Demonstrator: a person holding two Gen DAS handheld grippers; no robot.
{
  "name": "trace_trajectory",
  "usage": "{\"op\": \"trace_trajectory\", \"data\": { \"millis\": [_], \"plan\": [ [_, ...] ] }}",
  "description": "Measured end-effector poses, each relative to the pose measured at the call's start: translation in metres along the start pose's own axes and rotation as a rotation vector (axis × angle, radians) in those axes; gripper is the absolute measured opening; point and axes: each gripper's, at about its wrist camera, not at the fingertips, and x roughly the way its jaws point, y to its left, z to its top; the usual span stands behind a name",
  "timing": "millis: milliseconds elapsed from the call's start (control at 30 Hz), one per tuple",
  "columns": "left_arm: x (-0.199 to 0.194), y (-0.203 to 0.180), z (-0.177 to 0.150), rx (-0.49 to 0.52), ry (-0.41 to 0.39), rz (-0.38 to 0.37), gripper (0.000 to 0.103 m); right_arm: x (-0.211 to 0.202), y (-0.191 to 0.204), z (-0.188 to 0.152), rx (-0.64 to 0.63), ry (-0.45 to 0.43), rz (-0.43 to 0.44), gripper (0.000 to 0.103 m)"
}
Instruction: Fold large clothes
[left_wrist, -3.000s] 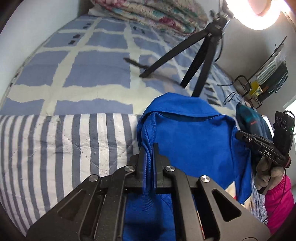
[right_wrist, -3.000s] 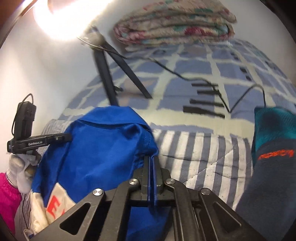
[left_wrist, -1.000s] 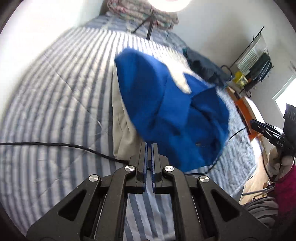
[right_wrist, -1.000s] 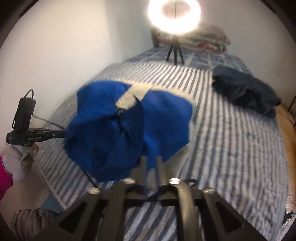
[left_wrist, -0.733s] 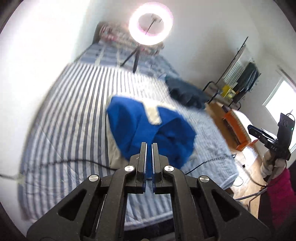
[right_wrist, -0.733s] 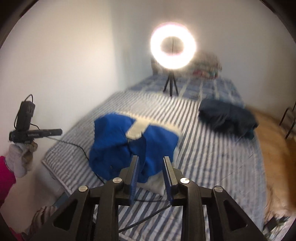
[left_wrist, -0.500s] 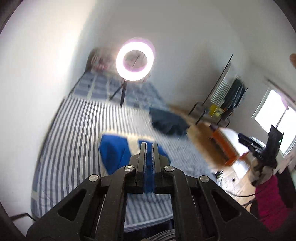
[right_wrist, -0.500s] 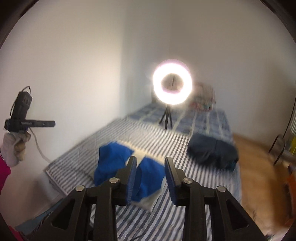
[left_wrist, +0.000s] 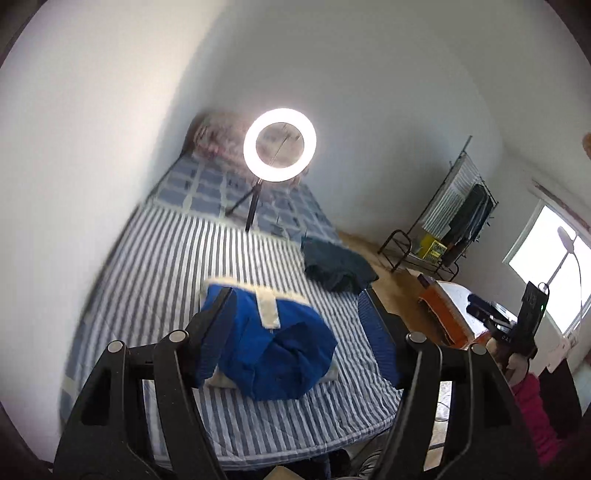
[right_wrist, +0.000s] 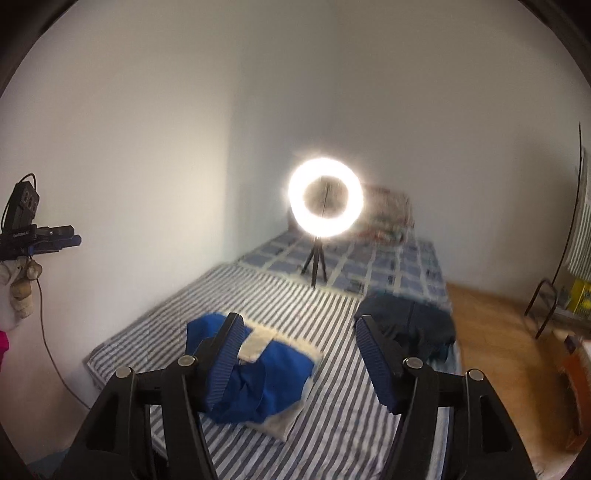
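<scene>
A blue garment (left_wrist: 269, 350) with cream panels lies bunched on the striped bed (left_wrist: 166, 266), near its front edge; it also shows in the right wrist view as the blue garment (right_wrist: 258, 384). My left gripper (left_wrist: 293, 295) hangs high above and well back from it, its jaws opening, with nothing between them. My right gripper (right_wrist: 295, 321) is likewise raised over the bed (right_wrist: 332, 424), its jaws opening and empty. Each gripper appears at the edge of the other's view, held in a gloved hand.
A dark folded garment (left_wrist: 336, 264) lies farther along the bed. A lit ring light (left_wrist: 279, 144) on a tripod stands mid-bed, with folded quilts behind it. A clothes rack (left_wrist: 454, 229) and an orange box (left_wrist: 448, 314) stand on the wooden floor to the right.
Both grippers let go of the blue garment, rose and drew back from the bed. The garment dropped in a bunched heap. Both sets of jaws went from shut to wide apart.
</scene>
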Motion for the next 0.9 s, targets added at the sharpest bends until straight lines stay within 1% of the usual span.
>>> {"op": "trace_trajectory", "data": {
  "millis": [33,133,167,233,267,300,333,367,400,467,567,667,733,800,833,900],
  "plan": [
    [0.016,0.013,-0.006,-0.03,0.021,0.005,0.069,0.009,-0.001,-0.008,0.011,0.02,0.003,0.066],
    [0.064,0.055,-0.021,-0.139,0.084,0.015,0.069,0.057,0.0,-0.037,0.037,0.103,0.032,0.066],
    [0.086,0.074,-0.028,-0.187,0.115,0.011,0.069,0.071,0.0,-0.046,0.049,0.128,0.043,0.066],
    [0.117,0.098,-0.04,-0.225,0.148,0.041,0.069,0.095,-0.001,-0.063,0.073,0.162,0.057,0.066],
    [0.131,0.109,-0.047,-0.239,0.16,0.052,0.069,0.114,-0.002,-0.073,0.085,0.183,0.062,0.066],
    [0.143,0.118,-0.053,-0.255,0.175,0.053,0.069,0.126,-0.003,-0.083,0.095,0.199,0.063,0.066],
    [0.152,0.126,-0.059,-0.276,0.186,0.044,0.069,0.138,-0.004,-0.093,0.113,0.218,0.067,0.066],
    [0.169,0.14,-0.066,-0.319,0.208,0.013,0.069,0.151,-0.007,-0.103,0.14,0.24,0.082,0.066],
    [0.181,0.149,-0.071,-0.353,0.222,-0.003,0.069,0.16,-0.009,-0.114,0.171,0.262,0.099,0.066],
    [0.203,0.167,-0.082,-0.43,0.229,-0.013,0.069,0.18,-0.012,-0.135,0.226,0.301,0.125,0.066],
    [0.233,0.184,-0.093,-0.494,0.251,-0.022,0.069,0.21,-0.018,-0.163,0.304,0.347,0.15,0.066],
    [0.26,0.195,-0.101,-0.545,0.283,-0.061,0.069,0.233,-0.027,-0.184,0.403,0.382,0.165,0.066],
    [0.275,0.199,-0.102,-0.573,0.291,-0.066,0.069,0.243,-0.034,-0.193,0.465,0.384,0.186,0.066],
    [0.285,0.201,-0.104,-0.601,0.292,-0.088,0.069,0.25,-0.043,-0.2,0.529,0.379,0.215,0.066],
    [0.291,0.201,-0.105,-0.608,0.299,-0.102,0.069,0.252,-0.046,-0.201,0.549,0.375,0.229,0.066],
    [0.298,0.198,-0.105,-0.6,0.308,-0.104,0.069,0.252,-0.054,-0.204,0.616,0.354,0.266,0.064]
  ]
}}
